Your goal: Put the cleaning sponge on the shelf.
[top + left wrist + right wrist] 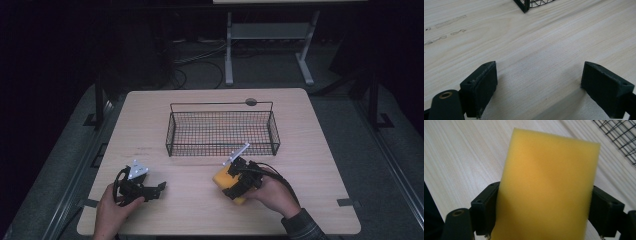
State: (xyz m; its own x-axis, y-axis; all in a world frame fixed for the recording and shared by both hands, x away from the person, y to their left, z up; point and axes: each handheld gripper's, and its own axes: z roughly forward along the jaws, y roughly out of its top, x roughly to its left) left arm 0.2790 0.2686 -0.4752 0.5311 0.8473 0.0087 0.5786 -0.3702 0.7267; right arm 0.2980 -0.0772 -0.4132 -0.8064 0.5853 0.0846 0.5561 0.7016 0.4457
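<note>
A yellow sponge (549, 185) stands between the jaws of my right gripper (544, 212), which is shut on its two long sides and holds it off the table. In the high view the right gripper (235, 182) and the sponge (221, 178) hang just in front of a black wire basket (222, 129), slightly right of the table's middle. My left gripper (159, 189) rests low near the front left of the table. Its jaws stand wide apart over bare wood in the left gripper view (537, 92), with nothing between them.
The wooden table (310, 150) has a round grey cap (251, 102) behind the basket. A corner of the basket (527, 5) shows at the top of the left gripper view. White desk legs (229, 50) and cables lie on the dark floor beyond.
</note>
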